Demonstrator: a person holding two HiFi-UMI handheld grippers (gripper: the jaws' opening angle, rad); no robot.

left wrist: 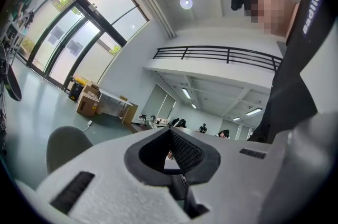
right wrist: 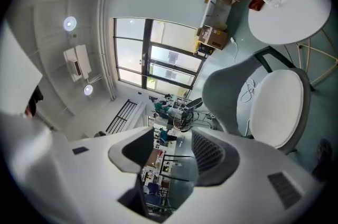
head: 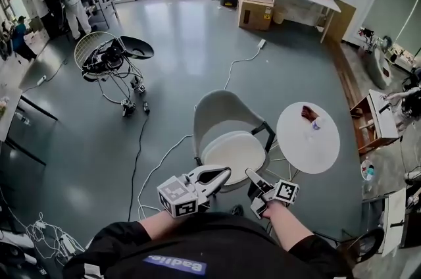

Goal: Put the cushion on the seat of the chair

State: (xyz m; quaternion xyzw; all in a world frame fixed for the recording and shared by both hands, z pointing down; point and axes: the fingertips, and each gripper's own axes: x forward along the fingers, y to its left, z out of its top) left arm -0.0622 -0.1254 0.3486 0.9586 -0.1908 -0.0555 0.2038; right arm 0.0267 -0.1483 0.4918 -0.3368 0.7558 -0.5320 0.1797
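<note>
A grey shell chair (head: 220,112) stands just in front of me, and a round white cushion (head: 233,152) lies flat on its seat. My left gripper (head: 226,173) hovers over the cushion's near edge, jaws together and holding nothing. My right gripper (head: 250,174) is beside it at the seat's near right edge, jaws apart and empty. The right gripper view shows the cushion (right wrist: 277,106) inside the chair's grey shell (right wrist: 224,90), beyond the right gripper (right wrist: 171,150). The left gripper (left wrist: 170,134) points up across the room, past the chair's back (left wrist: 66,145).
A round white side table (head: 308,146) stands right of the chair, carrying a bottle (head: 318,123) and a red object (head: 308,113). Cables (head: 141,159) trail over the floor on the left. A wire chair (head: 105,55) and cardboard boxes (head: 255,8) stand farther back.
</note>
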